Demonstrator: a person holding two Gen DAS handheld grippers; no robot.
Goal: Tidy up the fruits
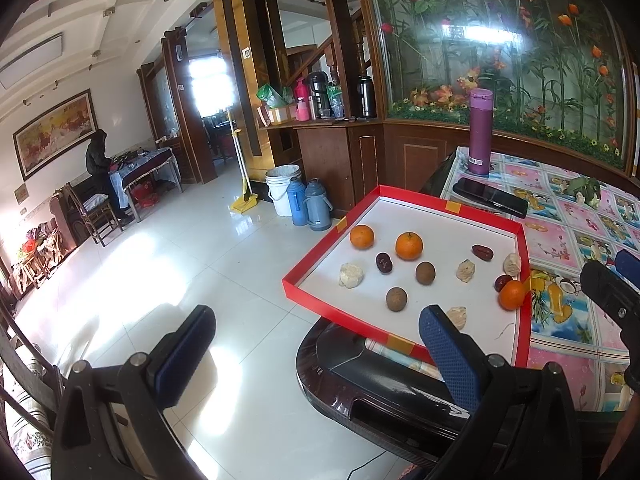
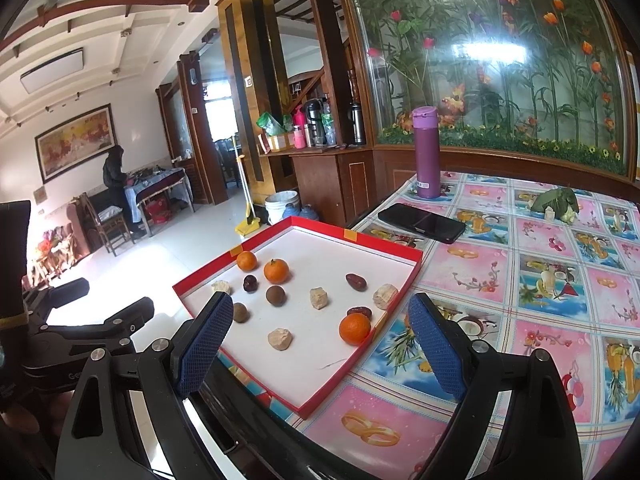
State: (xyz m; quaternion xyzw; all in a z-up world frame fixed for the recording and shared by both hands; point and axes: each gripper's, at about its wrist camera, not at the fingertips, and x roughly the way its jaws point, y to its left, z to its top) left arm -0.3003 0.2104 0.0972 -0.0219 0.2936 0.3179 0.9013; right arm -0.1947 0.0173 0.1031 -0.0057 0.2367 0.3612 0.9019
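Observation:
A red tray (image 2: 400,252) with a white floor lies on the table's left corner, partly overhanging it. Scattered in it are three oranges (image 2: 354,329), dark red dates (image 2: 356,281), brown round longans (image 2: 276,295) and several pale lumpy pieces (image 2: 280,339). My right gripper (image 2: 320,342) hovers open at the tray's near edge, nothing between its blue pads. My left gripper (image 1: 320,346) is open too, low at the tray's near left corner, with one finger (image 1: 448,356) in front of the rim and the other over the floor. Both are empty.
A purple bottle (image 2: 426,152), a black phone (image 2: 422,223) and a green leafy item (image 2: 558,202) sit on the flowered tablecloth (image 2: 520,320) beyond the tray. Left of the table is tiled floor (image 1: 180,272) with buckets and flasks (image 1: 300,200). A person stands far back.

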